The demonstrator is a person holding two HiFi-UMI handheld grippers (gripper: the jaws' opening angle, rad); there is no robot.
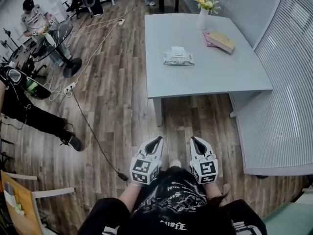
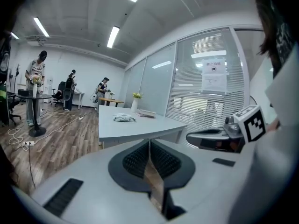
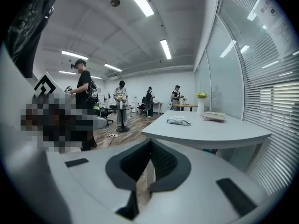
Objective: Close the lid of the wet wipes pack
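Note:
The wet wipes pack (image 1: 178,58) lies near the middle of the grey table (image 1: 234,75), with a white flap showing on top. It appears small and far off in the left gripper view (image 2: 124,118) and the right gripper view (image 3: 179,121). I hold both grippers close to my body over the wooden floor, well short of the table. The left gripper (image 1: 155,141) (image 2: 149,144) is shut with nothing in it. The right gripper (image 1: 195,140) (image 3: 150,146) is shut and empty too. Both point toward the table.
A white vase with flowers (image 1: 204,12) and a book (image 1: 221,41) sit at the table's far right. Slatted blinds (image 1: 288,82) run along the right. Cables (image 1: 93,131) trail over the floor on the left, where people stand by a round table (image 1: 54,38).

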